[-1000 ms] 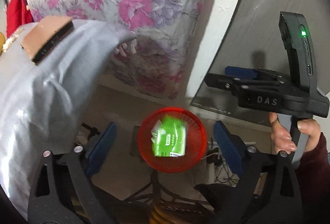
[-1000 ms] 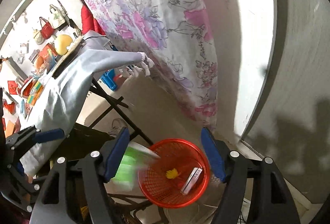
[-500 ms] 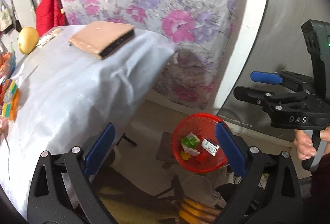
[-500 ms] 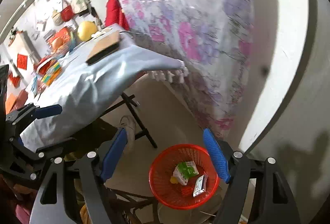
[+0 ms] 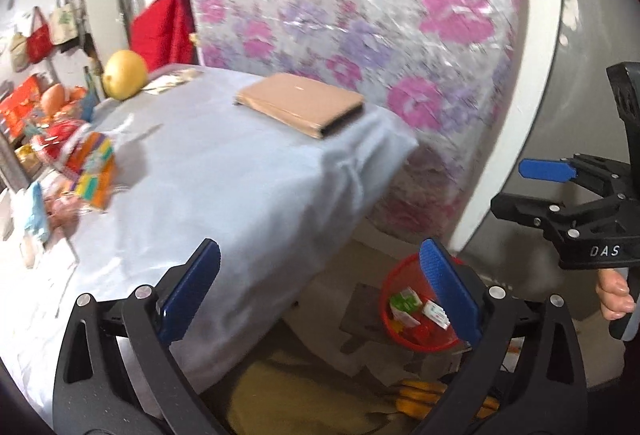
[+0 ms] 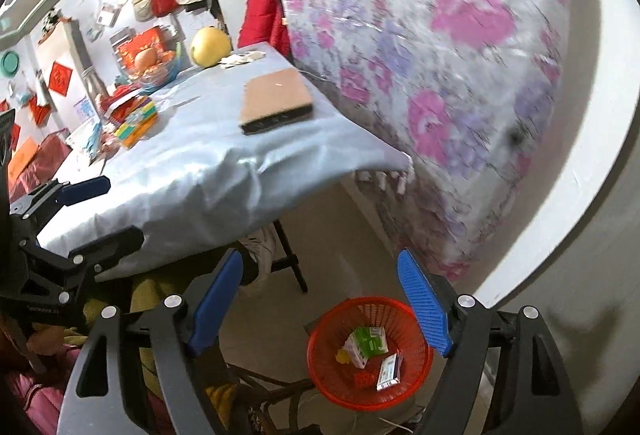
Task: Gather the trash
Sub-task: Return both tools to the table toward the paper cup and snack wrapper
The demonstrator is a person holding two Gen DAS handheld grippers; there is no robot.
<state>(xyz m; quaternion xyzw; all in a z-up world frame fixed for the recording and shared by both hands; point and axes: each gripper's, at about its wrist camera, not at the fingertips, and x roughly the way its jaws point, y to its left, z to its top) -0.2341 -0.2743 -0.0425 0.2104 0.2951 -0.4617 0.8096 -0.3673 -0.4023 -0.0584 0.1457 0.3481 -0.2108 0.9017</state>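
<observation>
Hand-held gripper on the left [image 5: 320,287] is spread wide w/ nothing in it, right hand-held gripper [image 6: 320,299] same. Trash sits in the red basket [image 6: 320,359] on the floor; green carton [image 6: 370,343] inside. More wrappers [image 5: 90,163] on the worktop [image 5: 224,187]. Risk imo: grabbing snacks or snagging the cloth bc clutter's mixed

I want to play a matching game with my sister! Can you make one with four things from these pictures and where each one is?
Things:
1. green carton
2. brown notebook
3. yellow fruit
4. red basket

Places:
A. on the floor, below the table
B. at the far end of the table, near the wall
C. inside the basket
D. flat on the grey cloth, near the table's corner

Pairs: 1-C, 2-D, 3-B, 4-A
</observation>
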